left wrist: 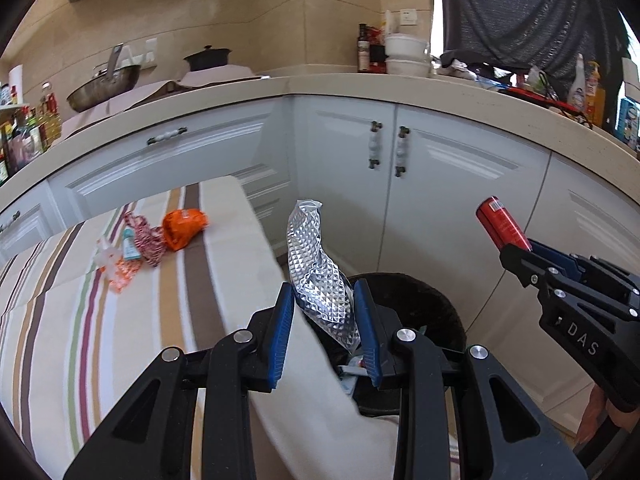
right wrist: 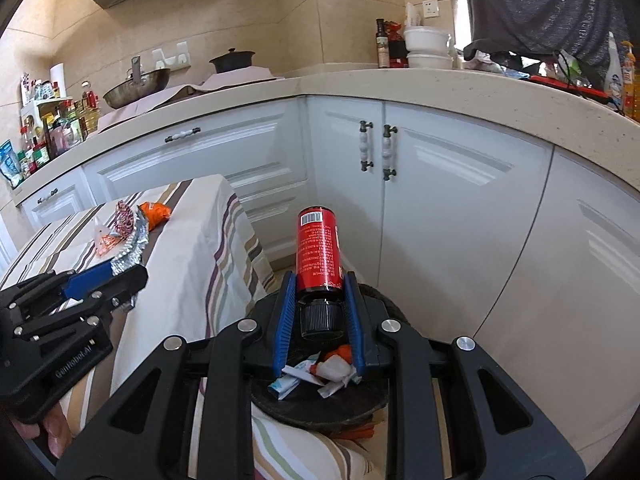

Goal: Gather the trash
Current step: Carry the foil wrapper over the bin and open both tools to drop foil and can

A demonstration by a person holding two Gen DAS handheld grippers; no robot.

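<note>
I have the left tool (left wrist: 322, 322) closed on a crinkled silver foil wrapper (left wrist: 320, 276), its long axis standing up and forward out of the blue pads, and the right tool (right wrist: 318, 312) clamped on the neck of a red bottle (right wrist: 319, 250), black cap toward me, base pointing away. Both loads hang over the black bin (left wrist: 432, 292), which sits on the floor just beside the table (left wrist: 80, 320) edge with scraps already inside; the bottle looks more squarely above the opening, the wrapper nearer the rim by the striped cloth. My guess is the next move is a straight drop. More litter, an orange wrapper (left wrist: 182, 228) among it, lies well behind on the table. White kitchen cabinets (left wrist: 440, 184) curve around the back.
</note>
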